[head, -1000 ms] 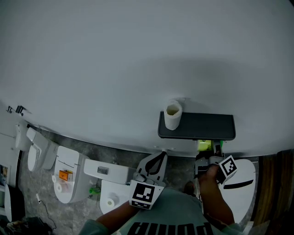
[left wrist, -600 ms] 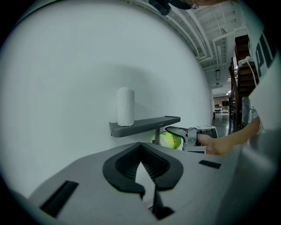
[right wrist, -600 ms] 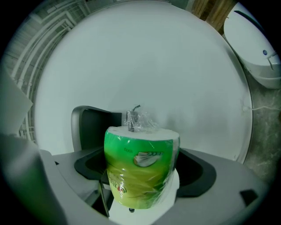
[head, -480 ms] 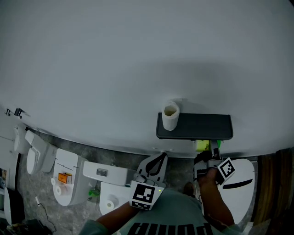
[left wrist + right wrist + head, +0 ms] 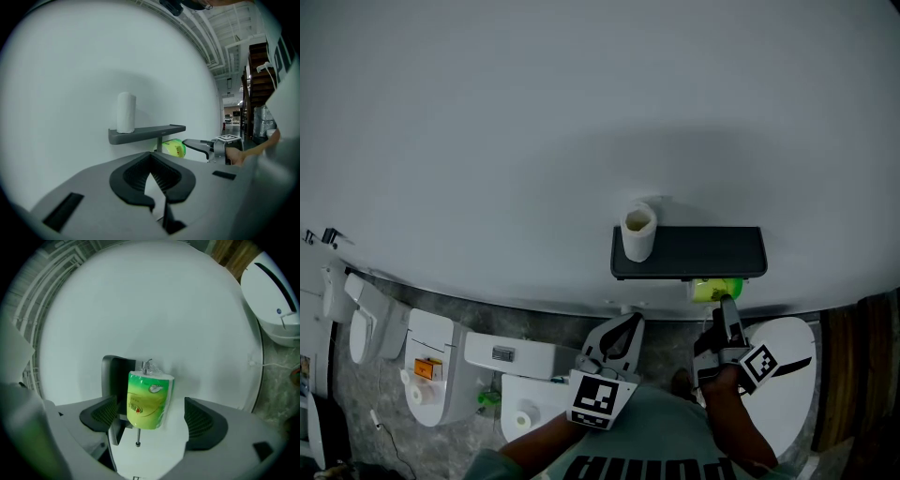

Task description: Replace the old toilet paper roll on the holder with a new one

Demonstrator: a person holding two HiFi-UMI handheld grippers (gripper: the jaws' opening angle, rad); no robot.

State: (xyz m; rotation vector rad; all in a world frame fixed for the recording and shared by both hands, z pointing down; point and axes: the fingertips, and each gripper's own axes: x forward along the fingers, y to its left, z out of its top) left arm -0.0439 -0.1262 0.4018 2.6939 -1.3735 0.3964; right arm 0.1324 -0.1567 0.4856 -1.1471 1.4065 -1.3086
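A grey wall shelf carries a white paper roll standing upright at its left end. Under the shelf a green-wrapped roll hangs on the holder's thin metal rod. My right gripper is open, and the green roll sits between its two black pads with a gap on each side. My left gripper is shut on nothing, held back from the wall, below and left of the shelf.
Along the wall's foot to the left stand white toilets. A white round bin is right beside my right hand. Dark wooden boards lie at the far right.
My right gripper has moved up toward the shelf, and its open jaws now reach the green roll. The left gripper has barely moved.
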